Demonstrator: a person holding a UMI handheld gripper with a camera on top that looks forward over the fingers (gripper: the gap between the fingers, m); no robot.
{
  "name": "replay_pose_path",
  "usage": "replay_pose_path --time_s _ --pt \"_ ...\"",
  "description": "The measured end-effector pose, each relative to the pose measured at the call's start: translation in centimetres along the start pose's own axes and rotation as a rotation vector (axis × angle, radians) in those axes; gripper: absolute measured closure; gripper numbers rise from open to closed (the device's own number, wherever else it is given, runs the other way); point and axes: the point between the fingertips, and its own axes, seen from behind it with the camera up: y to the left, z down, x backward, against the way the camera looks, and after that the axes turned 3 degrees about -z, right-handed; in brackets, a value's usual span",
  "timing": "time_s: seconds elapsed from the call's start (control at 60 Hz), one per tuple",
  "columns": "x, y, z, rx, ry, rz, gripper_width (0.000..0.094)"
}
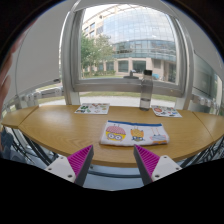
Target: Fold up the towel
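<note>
The gripper (113, 165) hangs above the near edge of the tabletop (70, 128), its fingers (78, 163) spread wide with nothing between them; both magenta pads face an empty gap. Judged from that, the grasp has not begun: this reads as an approach pose, fingers released to be ready for cloth.

The towel (135, 133) lies flat on the tabletop, just ahead of the fingers, at about 1 o'clock from the midpoint between them, nearer the right finger than the left. It is pale with printed coloured patches, spread out and seemingly unfolded, not touching either finger. Laid flat like that, its near edge is the likely place to pinch; probably placed close to the tabletop's front edge so it is reachable.

Two more printed cloths sit well beyond: one (92, 108) at about 11 o'clock from the towel, another (166, 111) at about 1 o'clock, both near the window (130, 45). A dark upright object (146, 95) stands between them at the far edge; what it is cannot be told. Buildings and trees show outside.

Task progress, as a judgement: at the start, no fold visible. The next move calls for lowering and shifting slightly right to take an edge or corner. Risk: thin cloth flat on wood may slip from the fingers.
</note>
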Motion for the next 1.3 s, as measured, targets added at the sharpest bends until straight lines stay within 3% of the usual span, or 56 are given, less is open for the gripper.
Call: replay_pose_path --time_s 0.183,0.333,0.55,0.617,0.683,0.717,0.867,1.033,1.15,1.3 --pt "-4.5 -0.7 -0.9 -0.02 0.036 0.008 0.0156" --pt "-6.5 -3.2 -1.3 -0.037 0.055 0.065 0.0278" --pt "-5.9 -8.1 0.4 -0.003 0.103 0.136 0.0579" --pt "-4.5 -9.6 0.5 0.036 0.11 0.144 0.0725" --pt "-2.2 -11.1 0.9 0.042 0.112 0.152 0.08" --pt "-0.9 -12.2 1.0 0.051 0.112 0.169 0.0899" --pt "1.6 -13.6 1.0 0.018 0.105 0.161 0.0909" --pt "3.1 -13.0 -0.7 -0.101 0.112 0.031 0.0909" --pt "5.9 -16.0 -6.2 -0.166 0.049 -0.054 0.0909" --pt "9.7 -24.4 -10.3 -0.171 -0.016 -0.067 0.0909"
